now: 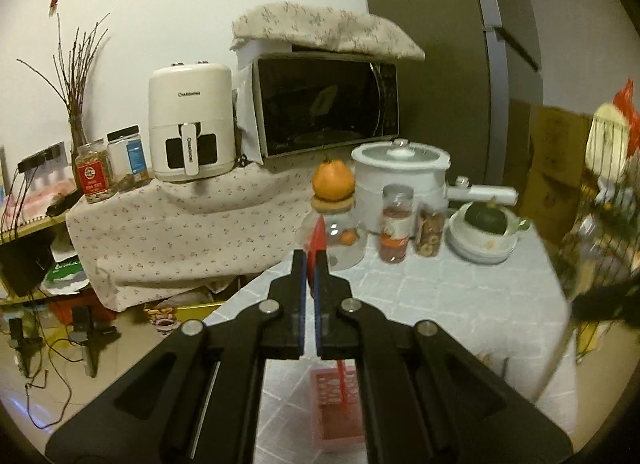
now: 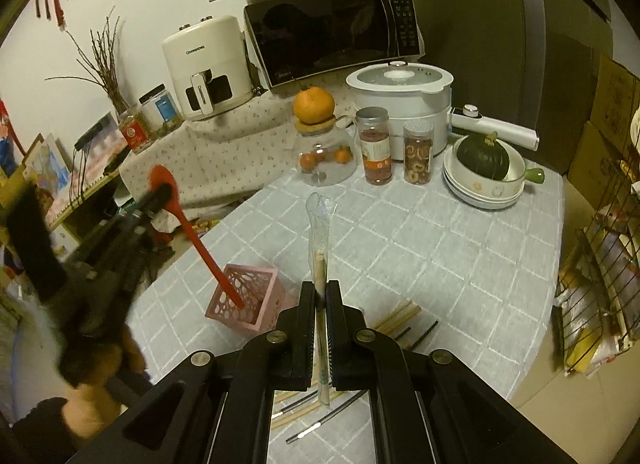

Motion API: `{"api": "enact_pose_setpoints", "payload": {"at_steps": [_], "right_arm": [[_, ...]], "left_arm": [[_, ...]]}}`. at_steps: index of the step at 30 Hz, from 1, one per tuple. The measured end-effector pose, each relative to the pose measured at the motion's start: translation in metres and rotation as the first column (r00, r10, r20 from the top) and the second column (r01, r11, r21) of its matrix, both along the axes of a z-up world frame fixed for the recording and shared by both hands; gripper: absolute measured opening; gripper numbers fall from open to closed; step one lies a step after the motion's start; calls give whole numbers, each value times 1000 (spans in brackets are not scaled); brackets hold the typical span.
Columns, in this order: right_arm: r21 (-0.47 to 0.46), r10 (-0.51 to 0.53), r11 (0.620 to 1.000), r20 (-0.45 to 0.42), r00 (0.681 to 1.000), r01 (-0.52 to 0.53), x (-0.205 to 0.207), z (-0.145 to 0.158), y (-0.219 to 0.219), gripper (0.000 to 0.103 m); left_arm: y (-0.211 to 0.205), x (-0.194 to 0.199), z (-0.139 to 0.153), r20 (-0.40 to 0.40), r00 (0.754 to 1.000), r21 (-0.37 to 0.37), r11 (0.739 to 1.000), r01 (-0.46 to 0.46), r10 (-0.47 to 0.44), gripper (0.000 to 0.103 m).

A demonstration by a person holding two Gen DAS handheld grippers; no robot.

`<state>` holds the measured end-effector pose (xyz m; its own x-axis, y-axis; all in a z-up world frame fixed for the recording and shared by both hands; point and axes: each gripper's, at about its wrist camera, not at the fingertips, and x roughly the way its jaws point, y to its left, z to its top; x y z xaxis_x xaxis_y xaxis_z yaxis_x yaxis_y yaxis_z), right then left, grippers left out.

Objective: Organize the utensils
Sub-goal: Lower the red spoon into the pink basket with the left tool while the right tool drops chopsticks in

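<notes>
Spoon first: your left claw [image 2: 160, 194] is clamped on the red spoon [image 2: 200, 242] close to its bowl, and the handle slants down so that its tip sits inside the pink holder [image 2: 260, 304]. From the left wrist view the same claw [image 1: 309, 260] shows both jaws pressed onto the red bowl [image 1: 319, 236], with the handle [image 1: 342, 382] running down below into the pink holder [image 1: 338, 404] on the tabletop [image 1: 460, 304].

Your right claw [image 2: 320, 292] is clamped on a pair of wooden chopsticks in a clear plastic sleeve [image 2: 319, 240]; the sleeve rises past the jaws and points toward the far side of the tabletop [image 2: 440, 248]. The holder stands just to the left of this claw. More loose chopsticks [image 2: 400, 316], some pale wood and some dark, lie on the checked cloth just right of and under the claw.

At the far edge stand a glass jar [image 2: 326, 160] with an orange [image 2: 314, 104] on its lid, two spice bottles [image 2: 374, 148], a white cooker [image 2: 400, 104] and a stack of bowls [image 2: 480, 188] holding a dark green squash [image 2: 482, 156].
</notes>
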<state>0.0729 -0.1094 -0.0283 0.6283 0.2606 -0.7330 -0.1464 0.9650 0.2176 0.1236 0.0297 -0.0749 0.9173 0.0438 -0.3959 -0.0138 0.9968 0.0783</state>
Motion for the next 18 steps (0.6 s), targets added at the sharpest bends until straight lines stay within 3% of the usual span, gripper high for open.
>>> {"api": "enact_pose_setpoints", "payload": {"at_steps": [7,9,11,13,16,18], "right_arm": [[6,8,1000,8,1000,-8,1,1,3,5],[11,11,1000,12,1000,-11,1,3,5,5],[18,19,1000,20,1000,-19,1,6,8,5],[13,30,999,36,999,-30,1,11,13,5],[1,48,999,74,996,-48,0,23,23,5],[10,54,998,99,994,-55,1,31,28,5]], "left_arm": [[0,17,-19,-106,994,-24,1000,8,-11,4],[1,21,-21,-147,989,-44,999,11,-17,10],[3,25,-20,-191,981,-81,997,18,-33,35],[7,23,-16,-211,976,-122,992,23,-49,49],[13,18,-5,-241,969,-157,987,23,-61,58],[21,13,2,-281,958,-178,984,2,-53,70]]}}
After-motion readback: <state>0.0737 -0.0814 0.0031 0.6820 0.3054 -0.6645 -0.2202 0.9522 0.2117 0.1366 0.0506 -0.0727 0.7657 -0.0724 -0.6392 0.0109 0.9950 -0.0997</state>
